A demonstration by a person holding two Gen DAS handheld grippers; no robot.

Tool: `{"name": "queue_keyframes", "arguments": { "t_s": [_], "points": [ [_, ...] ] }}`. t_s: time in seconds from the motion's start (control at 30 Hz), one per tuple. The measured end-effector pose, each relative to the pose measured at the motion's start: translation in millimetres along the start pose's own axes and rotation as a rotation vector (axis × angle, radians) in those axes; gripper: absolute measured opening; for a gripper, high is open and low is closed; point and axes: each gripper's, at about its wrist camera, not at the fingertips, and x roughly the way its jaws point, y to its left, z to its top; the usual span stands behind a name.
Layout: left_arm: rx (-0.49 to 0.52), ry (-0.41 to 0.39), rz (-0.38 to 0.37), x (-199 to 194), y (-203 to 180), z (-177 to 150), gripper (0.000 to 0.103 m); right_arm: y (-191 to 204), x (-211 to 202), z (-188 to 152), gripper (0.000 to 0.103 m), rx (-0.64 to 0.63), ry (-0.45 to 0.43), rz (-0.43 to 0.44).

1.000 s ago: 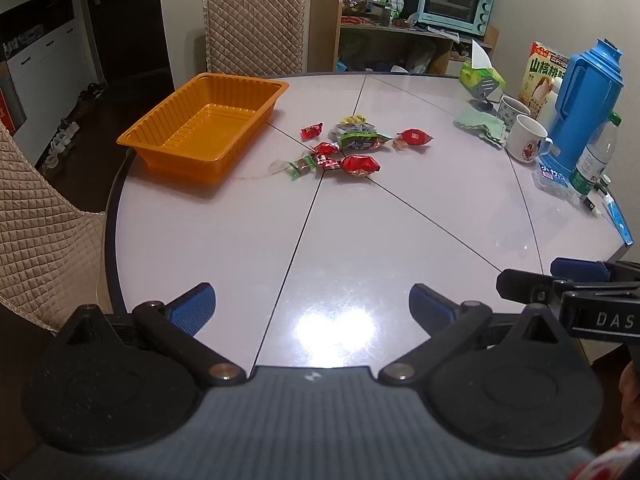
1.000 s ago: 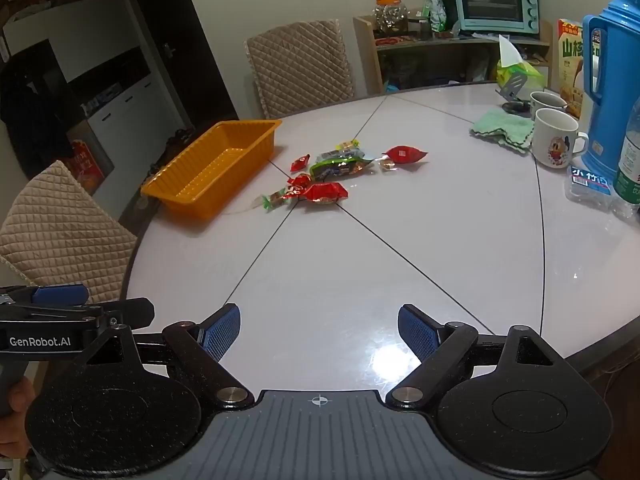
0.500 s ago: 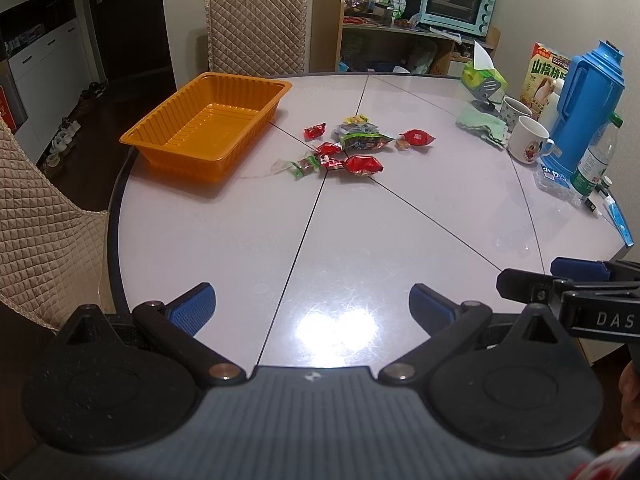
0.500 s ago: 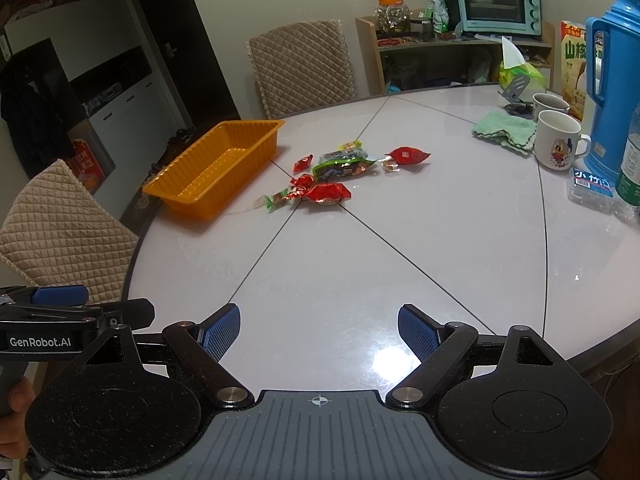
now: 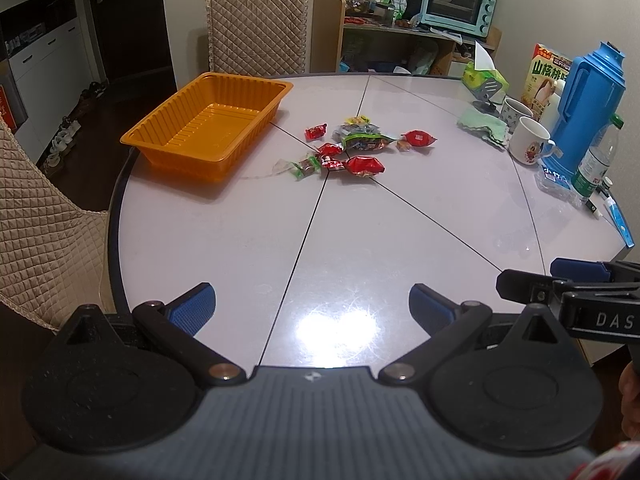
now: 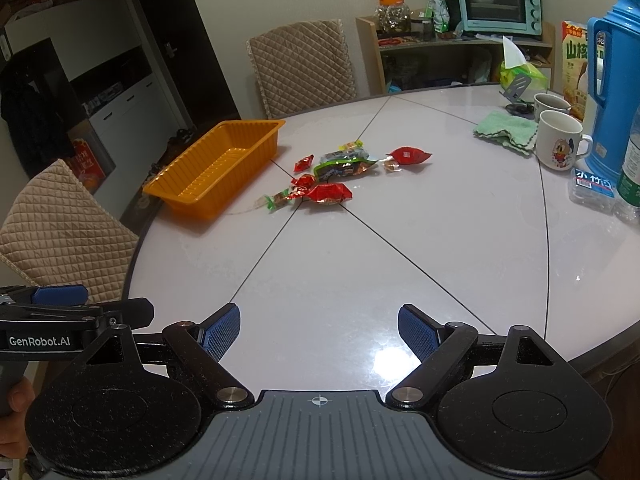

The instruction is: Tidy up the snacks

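Note:
Several wrapped snacks lie loose at the middle of the round white table (image 5: 224, 240): a red packet (image 5: 365, 165) (image 6: 330, 193), a green pouch (image 5: 362, 141) (image 6: 344, 168), another red packet (image 5: 418, 138) (image 6: 409, 155) and small candies. An empty orange tray (image 5: 208, 128) (image 6: 218, 172) stands to their left. My left gripper (image 5: 312, 304) hangs open over the near table edge, far from the snacks. Beside it, my right gripper (image 6: 319, 326) is open too, nothing between its fingers. Each gripper shows at the edge of the other's view.
At the right stand a blue thermos (image 5: 586, 104), two mugs (image 5: 532, 146), a green cloth (image 5: 482, 126), a water bottle (image 5: 596, 160) and a tissue box (image 5: 482, 76). Quilted chairs (image 5: 256, 32) sit at the far side and left. A shelf with a toaster oven (image 5: 460, 2) is behind.
Both views have shifted only slightly; the snacks and tray appear marginally lower and nearer. Both grippers stay open and hold nothing.

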Motion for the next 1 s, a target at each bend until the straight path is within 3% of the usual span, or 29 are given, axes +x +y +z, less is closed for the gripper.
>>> {"name": "queue_keyframes", "arguments": {
  "t_s": [1.0],
  "points": [
    [0.0, 0.001, -0.001, 1.7, -0.5, 3.4, 0.103, -1.0, -0.8, 0.3, 0.086, 0.001, 0.001, -0.001]
  ]
}}
